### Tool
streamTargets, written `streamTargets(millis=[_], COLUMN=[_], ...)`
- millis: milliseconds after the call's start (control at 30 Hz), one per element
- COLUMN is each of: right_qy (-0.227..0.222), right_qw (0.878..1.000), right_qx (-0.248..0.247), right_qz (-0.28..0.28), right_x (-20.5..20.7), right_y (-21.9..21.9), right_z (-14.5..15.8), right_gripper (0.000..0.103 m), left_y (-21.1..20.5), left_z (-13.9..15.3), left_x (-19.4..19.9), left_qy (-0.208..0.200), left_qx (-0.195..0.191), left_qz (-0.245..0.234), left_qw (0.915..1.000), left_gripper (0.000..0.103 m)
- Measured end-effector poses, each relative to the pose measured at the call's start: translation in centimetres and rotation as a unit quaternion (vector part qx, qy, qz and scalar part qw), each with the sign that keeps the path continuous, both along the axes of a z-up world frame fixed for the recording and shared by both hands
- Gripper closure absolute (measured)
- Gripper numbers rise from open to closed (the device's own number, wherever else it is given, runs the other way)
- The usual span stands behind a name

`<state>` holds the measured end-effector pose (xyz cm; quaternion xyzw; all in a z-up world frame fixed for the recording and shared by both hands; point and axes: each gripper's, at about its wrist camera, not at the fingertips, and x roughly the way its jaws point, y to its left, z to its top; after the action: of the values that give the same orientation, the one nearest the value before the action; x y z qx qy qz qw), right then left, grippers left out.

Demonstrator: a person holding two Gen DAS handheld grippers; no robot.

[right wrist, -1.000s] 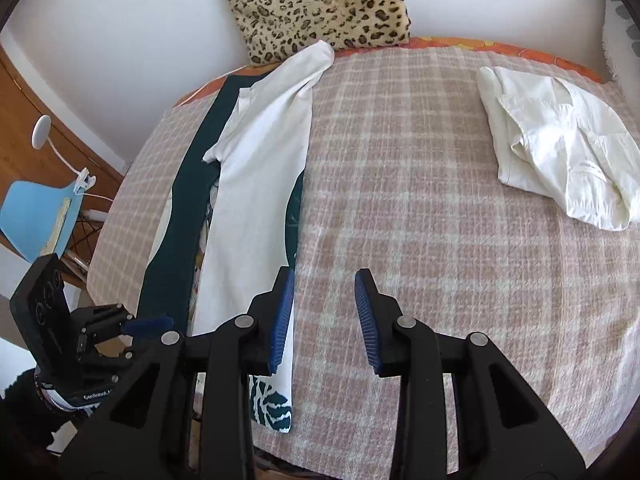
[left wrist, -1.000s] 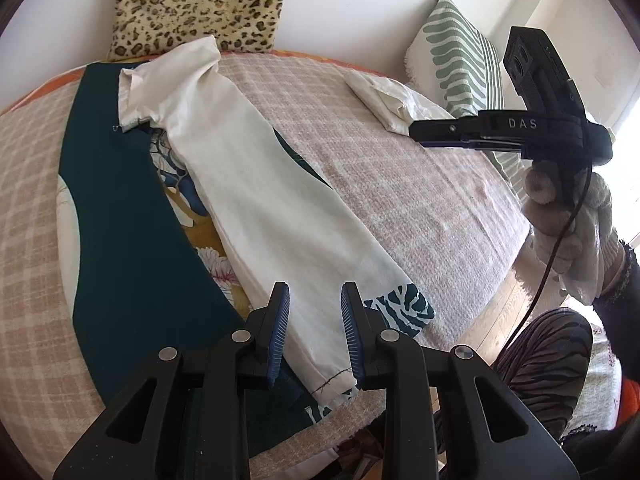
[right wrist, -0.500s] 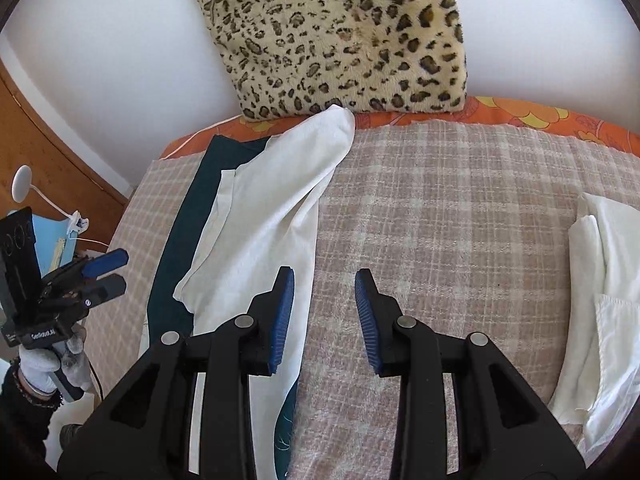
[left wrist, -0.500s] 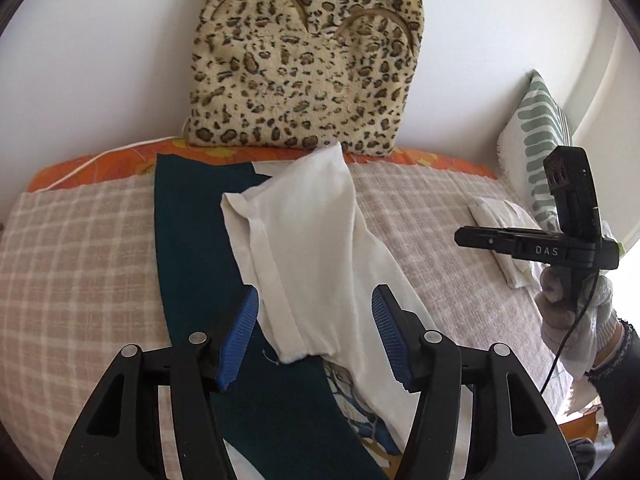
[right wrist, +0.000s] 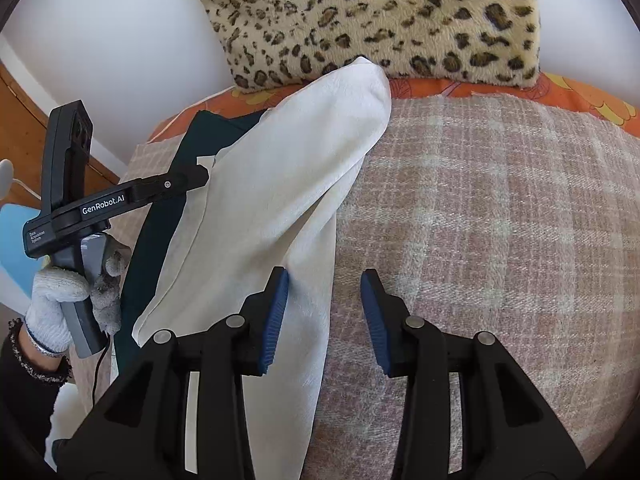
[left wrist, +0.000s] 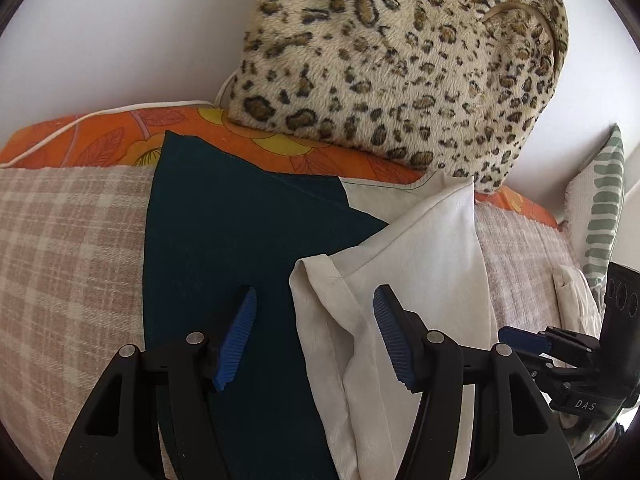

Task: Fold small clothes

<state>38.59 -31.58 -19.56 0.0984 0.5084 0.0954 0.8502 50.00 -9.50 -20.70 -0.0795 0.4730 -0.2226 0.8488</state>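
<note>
Since the earlier frames both grippers had travelled up the bed toward its head edge, so the leopard-print cushion now filled the top of each view and the white garment's far end lay close ahead.

The left gripper hovered low over the dark green cloth, pointing toward the head edge, its jaws released and wide apart, straddling the garment's folded corner without touching it. A gloved left hand held its handle.

The right gripper pointed the same way over the pink plaid blanket, jaws likewise spread and holding nothing; its left pad sat over the garment's right edge.

The white garment lay flat as a long narrow strip, its long axis running from the near edge toward the head edge, its far tip reaching the cushion's base. It rested partly on the green cloth, partly on the blanket. A second white garment lay near the striped pillow at the right edge.
</note>
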Motion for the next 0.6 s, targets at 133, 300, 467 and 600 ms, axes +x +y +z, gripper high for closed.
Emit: streamTargets(millis=[133, 300, 467, 600], right_qy=[-0.007, -0.005, 0.001, 0.016], right_qw=[1.0, 0.998, 0.998, 0.998], right_qx=[-0.017, -0.052, -0.035, -0.012], right_qz=[-0.003, -0.02, -0.054, -0.064], right_x=[0.6, 0.8, 0.9, 1.1], right_y=[0.4, 0.5, -1.1, -2.5], right_z=[0.0, -0.1, 0.1, 0.1], right_gripper=[0.067, 0.1, 0.101, 0.101], left_y=[-0.8, -1.2, 0.1, 1.0], left_z=[0.1, 0.5, 0.7, 0.8], left_x=[0.0, -0.4, -0.1, 0.2], left_qy=[-0.019, -0.054, -0.069, -0.071], left_qx=[0.0, 0.001, 0.03, 0.029], left_qz=[-0.016, -0.014, 0.031, 0.036], left_qw=[0.9997, 0.9984, 0.9967, 0.9964], left_gripper=[0.084, 0.102, 0.102, 0.088])
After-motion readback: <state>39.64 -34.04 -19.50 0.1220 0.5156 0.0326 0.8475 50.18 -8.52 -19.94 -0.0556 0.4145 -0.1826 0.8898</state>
